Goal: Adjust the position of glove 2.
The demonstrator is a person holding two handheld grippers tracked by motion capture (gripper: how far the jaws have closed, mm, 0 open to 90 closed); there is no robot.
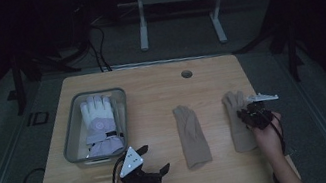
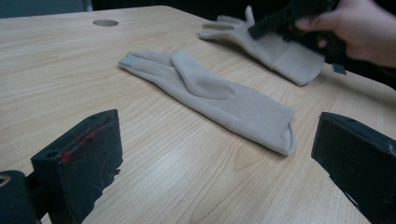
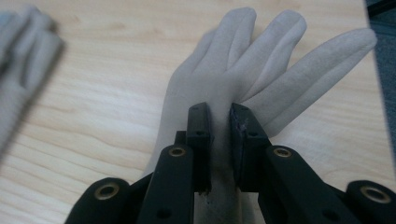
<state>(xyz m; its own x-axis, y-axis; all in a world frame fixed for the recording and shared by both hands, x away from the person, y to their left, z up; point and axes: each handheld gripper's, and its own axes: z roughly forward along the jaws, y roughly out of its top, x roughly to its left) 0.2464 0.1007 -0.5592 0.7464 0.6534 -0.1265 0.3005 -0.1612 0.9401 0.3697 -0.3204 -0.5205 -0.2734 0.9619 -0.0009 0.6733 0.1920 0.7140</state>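
Item: soft beige knit glove [image 3: 219, 84], lying flat near the right edge of the pale wooden table [image 1: 152, 98]; my right gripper [image 3: 219, 140] has its jaws pinched together on a fold of its palm fabric. Left gripper [image 1: 149, 161]: jaws wide apart, holding nothing, beside the second beige glove [image 1: 191, 134]. Handling note, as I judge it: lift straight and slowly so the thin fold stays pinched, then carry toward the clear plastic bin [image 1: 71, 138].

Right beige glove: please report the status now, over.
Right gripper shut on right beige glove, pinching its fabric. Left gripper open, holding nothing. Second beige glove flat mid-table, not in the way.
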